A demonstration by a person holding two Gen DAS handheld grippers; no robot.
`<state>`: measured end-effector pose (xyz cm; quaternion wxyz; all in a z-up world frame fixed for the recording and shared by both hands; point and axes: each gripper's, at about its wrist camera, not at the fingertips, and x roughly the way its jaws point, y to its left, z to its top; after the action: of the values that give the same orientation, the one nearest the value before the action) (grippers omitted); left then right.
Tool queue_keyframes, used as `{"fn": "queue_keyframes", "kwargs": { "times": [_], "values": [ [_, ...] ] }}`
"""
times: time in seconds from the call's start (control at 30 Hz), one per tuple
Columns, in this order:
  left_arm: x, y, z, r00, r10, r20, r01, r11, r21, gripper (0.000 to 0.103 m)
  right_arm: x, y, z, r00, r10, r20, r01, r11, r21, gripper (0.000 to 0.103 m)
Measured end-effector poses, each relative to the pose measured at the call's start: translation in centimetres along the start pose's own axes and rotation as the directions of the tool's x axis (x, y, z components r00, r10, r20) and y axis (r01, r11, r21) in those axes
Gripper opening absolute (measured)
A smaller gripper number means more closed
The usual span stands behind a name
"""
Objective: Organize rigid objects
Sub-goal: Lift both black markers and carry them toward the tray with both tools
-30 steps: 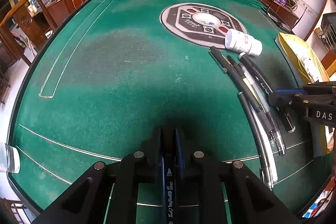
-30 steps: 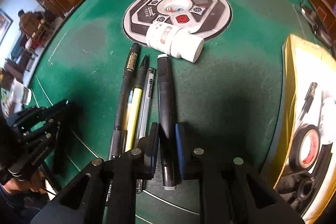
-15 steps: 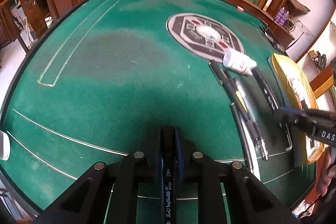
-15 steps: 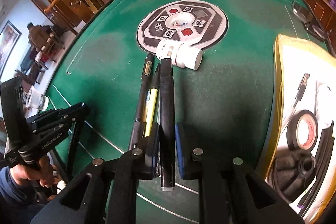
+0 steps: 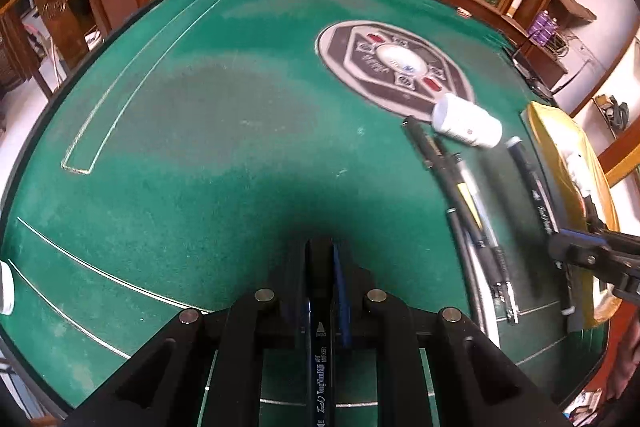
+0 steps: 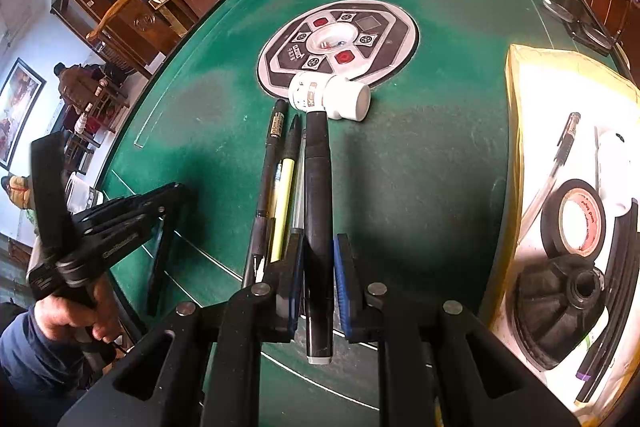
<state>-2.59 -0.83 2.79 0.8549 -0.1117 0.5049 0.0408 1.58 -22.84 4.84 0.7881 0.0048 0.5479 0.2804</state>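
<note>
two tools, each clamping a black marker (image 6: 318, 211)

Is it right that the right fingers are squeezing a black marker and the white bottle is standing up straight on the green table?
Not quite. The white bottle is lying on its side, not standing, at the edge of the round panel, as the right wrist view shows. The rest holds: the right gripper is squeezing the black marker above the green table.
</note>
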Motion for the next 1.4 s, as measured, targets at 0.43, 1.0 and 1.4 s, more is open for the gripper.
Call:
{"fn": "queue_keyframes", "kwargs": {
  "times": [0.43, 1.0, 1.4],
  "values": [
    [-1.9, 0.4, -1.4, 0.999, -0.024, -0.033, 0.024, 1.0, 0.003, 0.063, -0.4, 0.0, 0.0, 1.0, 0.004, 0.007, -0.004, 1.0, -0.009, 0.014],
    [-2.7, -1.0, -2.9, 0.998, 0.059, 0.025, -0.06, 0.997, 0.052, 0.015, -1.3, -0.4, -0.2, 0.999, 0.025, 0.023, -0.025, 1.0, -0.009, 0.014],
    [-4.9, -6.9, 0.7, 0.995, -0.054, 0.089, 0.039, 0.987, 0.158, 0.015, -3.0, -2.0, -0.9, 0.998, 0.018, 0.055, -0.02, 0.999, 0.038, 0.014]
  ]
}}
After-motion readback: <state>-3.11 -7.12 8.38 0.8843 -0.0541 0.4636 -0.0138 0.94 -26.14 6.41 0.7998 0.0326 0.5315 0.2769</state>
